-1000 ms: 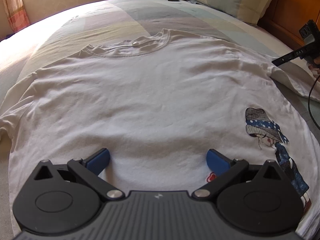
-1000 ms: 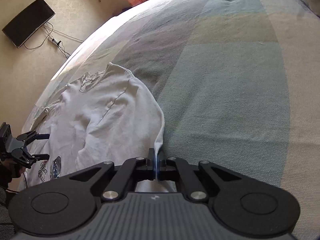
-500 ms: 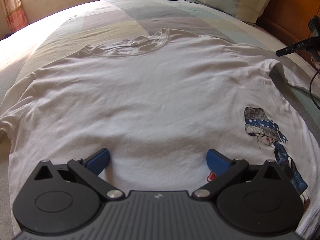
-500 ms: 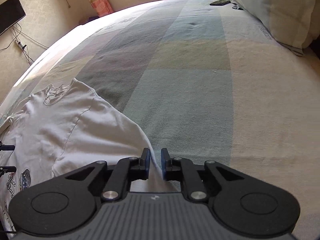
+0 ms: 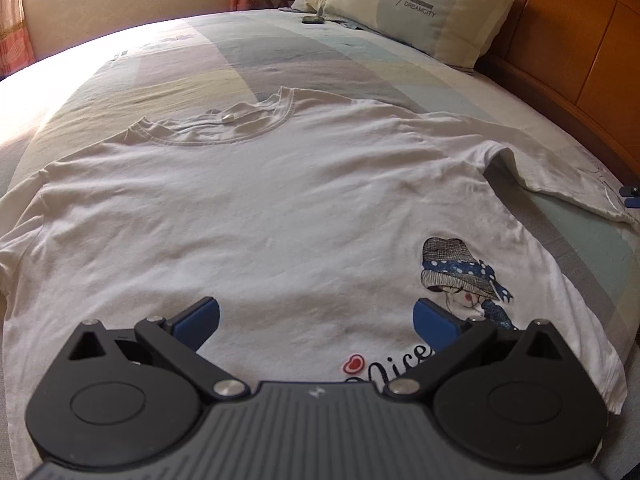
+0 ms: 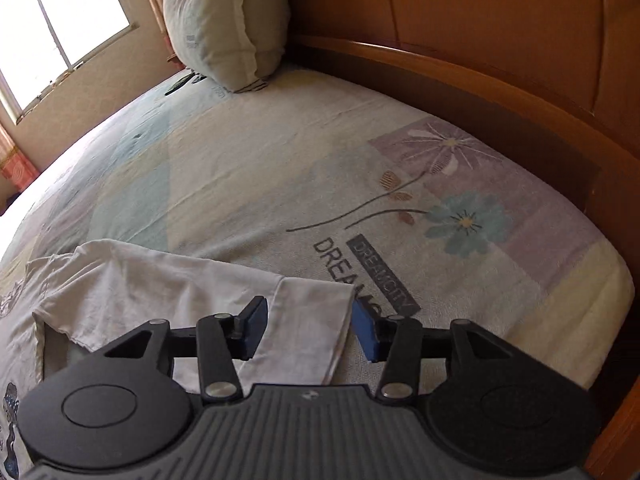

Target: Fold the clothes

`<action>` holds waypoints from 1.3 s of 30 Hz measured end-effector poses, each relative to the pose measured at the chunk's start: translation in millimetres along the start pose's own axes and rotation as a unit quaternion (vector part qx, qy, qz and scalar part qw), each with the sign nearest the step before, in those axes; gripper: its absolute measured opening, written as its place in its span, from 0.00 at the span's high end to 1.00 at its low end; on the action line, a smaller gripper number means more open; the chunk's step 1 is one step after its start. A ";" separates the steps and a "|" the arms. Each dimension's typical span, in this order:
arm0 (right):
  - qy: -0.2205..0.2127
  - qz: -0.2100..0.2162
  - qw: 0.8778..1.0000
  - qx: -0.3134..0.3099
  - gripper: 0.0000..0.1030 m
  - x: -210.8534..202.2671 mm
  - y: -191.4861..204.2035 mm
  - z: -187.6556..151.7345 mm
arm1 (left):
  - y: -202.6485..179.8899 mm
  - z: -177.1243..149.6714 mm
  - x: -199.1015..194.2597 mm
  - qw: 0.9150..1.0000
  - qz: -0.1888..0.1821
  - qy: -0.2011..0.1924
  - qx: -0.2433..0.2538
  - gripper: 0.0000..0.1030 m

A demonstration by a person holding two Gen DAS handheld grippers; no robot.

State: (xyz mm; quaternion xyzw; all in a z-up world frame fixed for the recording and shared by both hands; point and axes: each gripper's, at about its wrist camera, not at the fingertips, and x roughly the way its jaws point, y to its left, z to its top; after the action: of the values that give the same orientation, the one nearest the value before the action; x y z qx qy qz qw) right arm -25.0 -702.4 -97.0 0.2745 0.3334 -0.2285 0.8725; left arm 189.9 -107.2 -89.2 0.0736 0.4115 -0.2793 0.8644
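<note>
Your right gripper [image 6: 310,330] has just been opening, its jaws apart over the sleeve [image 6: 308,332], and your left gripper [image 5: 316,322] gapes empty above the T-shirt [image 5: 260,208], spread flat on the bed [image 5: 280,56]; no fold is made yet.

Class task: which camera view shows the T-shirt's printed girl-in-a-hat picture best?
The left wrist view: the printed picture lies whole and sharp on the white T-shirt. The right wrist view shows only a sliver of it at its left edge.
</note>
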 end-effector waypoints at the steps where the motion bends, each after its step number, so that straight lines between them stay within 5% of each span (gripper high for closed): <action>1: -0.008 0.005 1.000 0.028 0.47 0.1 -8.1 -7.1 | -3.2 0.1 -2.2 1.000 -0.002 -0.002 0.003 0.01; 8: -0.054 0.068 0.992 0.096 0.41 21.1 -8.7 -25.9 | -10.1 -1.5 -8.4 1.000 -0.009 0.007 0.000 0.01; 18: -0.032 0.175 0.961 0.211 0.44 8.9 -49.3 -48.4 | -10.4 -6.9 -3.1 1.000 -0.008 0.024 -0.003 0.01; 21: -0.039 0.165 0.961 0.218 0.56 22.4 -48.7 -41.4 | -16.4 -5.5 -1.8 1.000 -0.018 0.024 0.002 0.01; 23: -0.041 0.145 0.968 0.201 0.71 33.6 -42.5 -34.9 | -20.5 -5.4 -2.2 0.999 -0.024 0.023 0.006 0.01; 24: -0.040 0.131 0.970 0.200 0.91 38.2 -41.7 -34.6 | -21.6 -5.9 -2.4 0.999 -0.025 0.024 0.007 0.01; 25: -0.041 0.132 0.967 0.213 0.95 41.4 -45.0 -36.3 | -22.5 -6.5 -2.6 0.999 -0.026 0.026 0.008 0.01; 29: -0.047 0.121 0.969 0.211 0.94 36.6 -40.8 -35.5 | -23.7 -6.6 -5.7 0.999 -0.023 0.026 0.012 0.01; 39: -0.083 0.051 0.987 0.130 0.95 24.4 -19.3 30.4 | -20.1 -6.1 -10.8 1.000 -0.022 0.016 0.000 0.01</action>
State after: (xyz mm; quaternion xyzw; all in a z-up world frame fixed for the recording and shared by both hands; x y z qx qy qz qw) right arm -5.9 -741.3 -101.5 0.3827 0.2128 -0.2471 0.8644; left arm 169.4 -117.3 -83.0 0.0696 0.4271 -0.2970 0.8512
